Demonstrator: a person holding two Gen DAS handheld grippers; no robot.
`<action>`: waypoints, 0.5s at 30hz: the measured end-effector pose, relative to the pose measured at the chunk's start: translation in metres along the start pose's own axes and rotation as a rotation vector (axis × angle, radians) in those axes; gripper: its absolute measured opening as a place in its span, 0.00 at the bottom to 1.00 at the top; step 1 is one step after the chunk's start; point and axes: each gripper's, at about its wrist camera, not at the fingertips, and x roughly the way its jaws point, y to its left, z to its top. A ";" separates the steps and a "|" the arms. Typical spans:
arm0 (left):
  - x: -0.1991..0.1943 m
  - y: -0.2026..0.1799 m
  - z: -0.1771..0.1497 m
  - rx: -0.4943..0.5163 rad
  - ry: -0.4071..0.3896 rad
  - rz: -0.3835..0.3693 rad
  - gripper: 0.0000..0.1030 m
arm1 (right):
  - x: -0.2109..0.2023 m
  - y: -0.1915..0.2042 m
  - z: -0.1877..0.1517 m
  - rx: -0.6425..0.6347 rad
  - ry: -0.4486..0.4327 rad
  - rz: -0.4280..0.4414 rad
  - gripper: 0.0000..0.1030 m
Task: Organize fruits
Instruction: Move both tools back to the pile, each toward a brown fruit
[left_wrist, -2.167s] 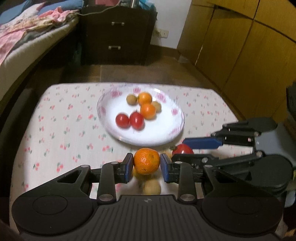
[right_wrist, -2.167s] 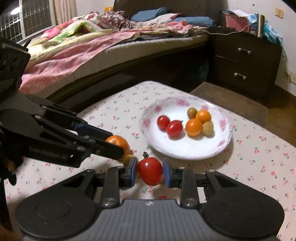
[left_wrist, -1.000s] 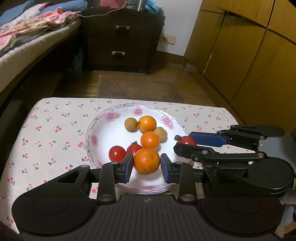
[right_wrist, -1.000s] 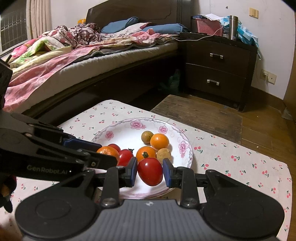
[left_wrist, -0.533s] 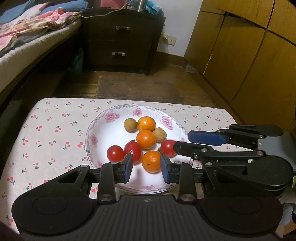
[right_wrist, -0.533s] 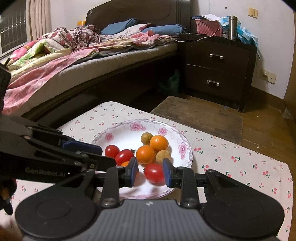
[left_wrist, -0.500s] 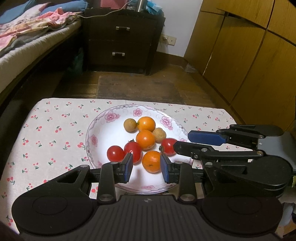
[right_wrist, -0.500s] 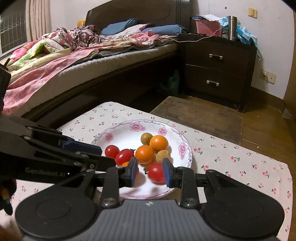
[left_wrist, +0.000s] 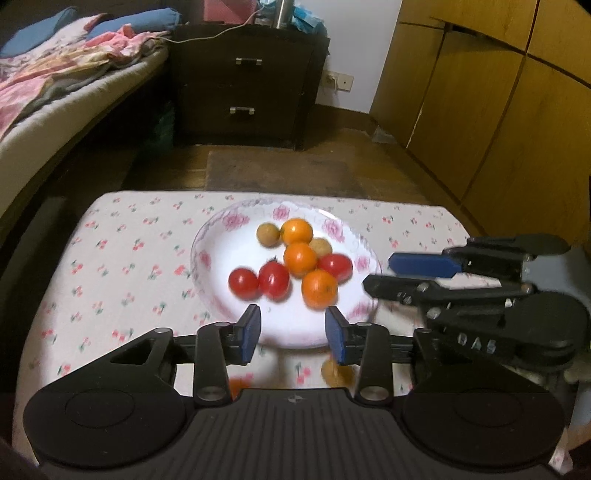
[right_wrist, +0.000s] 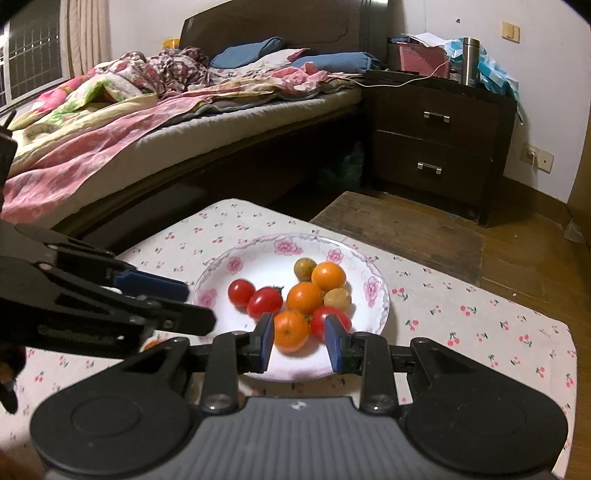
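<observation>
the left gripper (left_wrist: 291, 328) hangs over the near rim of the flowered plate (left_wrist: 218, 295), its jaws just having been opening and nothing between them. the right gripper (right_wrist: 300, 341) stands part open too, gripping nothing. on the plate lie three oranges, three tomatoes and two small brown fruits; the nearest orange (left_wrist: 319, 288) touches a tomato (left_wrist: 335, 266). another brown fruit (left_wrist: 332, 373) lies on the bench (left_wrist: 122, 258).
</observation>
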 end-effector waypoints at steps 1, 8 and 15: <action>-0.004 -0.001 -0.003 -0.001 0.002 0.002 0.47 | -0.003 0.001 -0.001 -0.002 0.000 0.000 0.54; -0.028 -0.006 -0.030 -0.048 0.023 -0.018 0.49 | -0.018 0.018 -0.011 -0.024 0.018 0.033 0.54; -0.027 -0.016 -0.052 -0.066 0.070 -0.021 0.49 | -0.020 0.033 -0.028 -0.043 0.062 0.068 0.54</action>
